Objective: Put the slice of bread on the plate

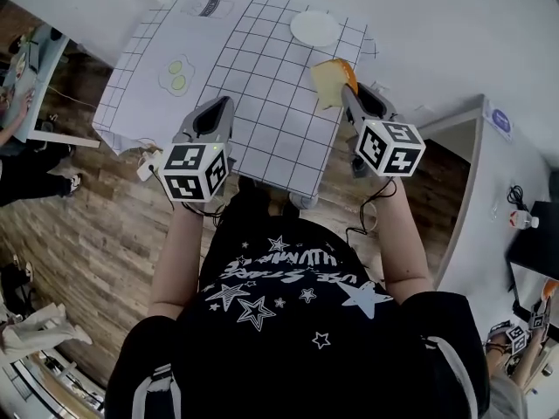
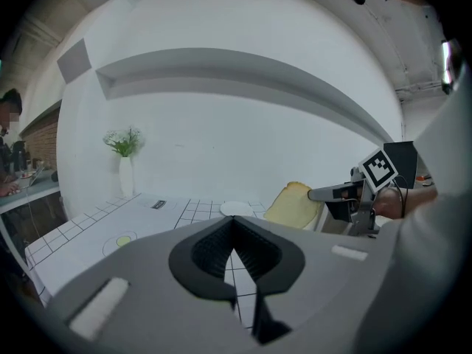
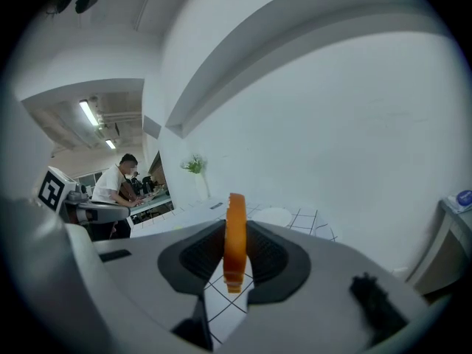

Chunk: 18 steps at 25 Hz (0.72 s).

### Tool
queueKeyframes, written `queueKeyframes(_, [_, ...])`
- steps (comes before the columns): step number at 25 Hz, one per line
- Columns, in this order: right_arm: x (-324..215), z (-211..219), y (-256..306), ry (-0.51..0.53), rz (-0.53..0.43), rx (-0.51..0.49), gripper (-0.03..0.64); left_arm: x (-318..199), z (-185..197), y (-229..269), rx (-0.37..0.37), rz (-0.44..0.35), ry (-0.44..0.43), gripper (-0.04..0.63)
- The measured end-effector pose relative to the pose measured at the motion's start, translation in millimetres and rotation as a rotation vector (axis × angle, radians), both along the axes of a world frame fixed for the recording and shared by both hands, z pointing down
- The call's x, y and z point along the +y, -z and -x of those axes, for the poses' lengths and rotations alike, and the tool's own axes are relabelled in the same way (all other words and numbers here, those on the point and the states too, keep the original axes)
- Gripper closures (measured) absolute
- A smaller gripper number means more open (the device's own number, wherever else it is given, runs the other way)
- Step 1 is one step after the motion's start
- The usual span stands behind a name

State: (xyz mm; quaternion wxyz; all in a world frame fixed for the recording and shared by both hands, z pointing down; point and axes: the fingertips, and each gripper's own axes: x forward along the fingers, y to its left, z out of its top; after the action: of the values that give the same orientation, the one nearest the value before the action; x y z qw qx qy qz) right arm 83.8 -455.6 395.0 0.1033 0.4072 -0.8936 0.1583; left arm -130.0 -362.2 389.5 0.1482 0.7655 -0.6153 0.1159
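Observation:
A slice of bread (image 1: 329, 82) with an orange crust is clamped on edge in my right gripper (image 1: 346, 89), above the right side of the gridded mat (image 1: 262, 120). In the right gripper view the bread (image 3: 235, 236) stands edge-on between the jaws of the right gripper (image 3: 235, 226). A small white plate (image 1: 314, 28) lies flat at the mat's far right corner, beyond the bread. My left gripper (image 1: 224, 105) hovers over the mat's near left side, shut with nothing in it. The left gripper view shows the left gripper (image 2: 234, 220), the bread (image 2: 293, 205) and the plate (image 2: 236, 209).
Two pale green round slices (image 1: 177, 72) lie on the mat's left part. A white vase with flowers (image 2: 125, 169) stands at the table's far side by the wall. A grey cabinet (image 1: 489, 182) is to the right, wooden floor (image 1: 87, 225) to the left.

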Motion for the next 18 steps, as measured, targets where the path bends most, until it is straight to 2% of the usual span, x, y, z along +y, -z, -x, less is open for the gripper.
queueKeyframes(6, [-27, 12, 2, -0.014, -0.037, 0.049, 0.525, -38, 12, 3, -0.008, -0.026, -0.041, 0.587])
queueKeyframes(13, [-78, 20, 0, -0.045, -0.076, 0.134, 0.525, -114, 18, 2, 0.0, -0.024, -0.125, 0.587])
queueKeyframes(18, [-125, 33, -3, -0.055, -0.134, 0.248, 0.525, -164, 30, -1, -0.011, -0.015, -0.172, 0.586])
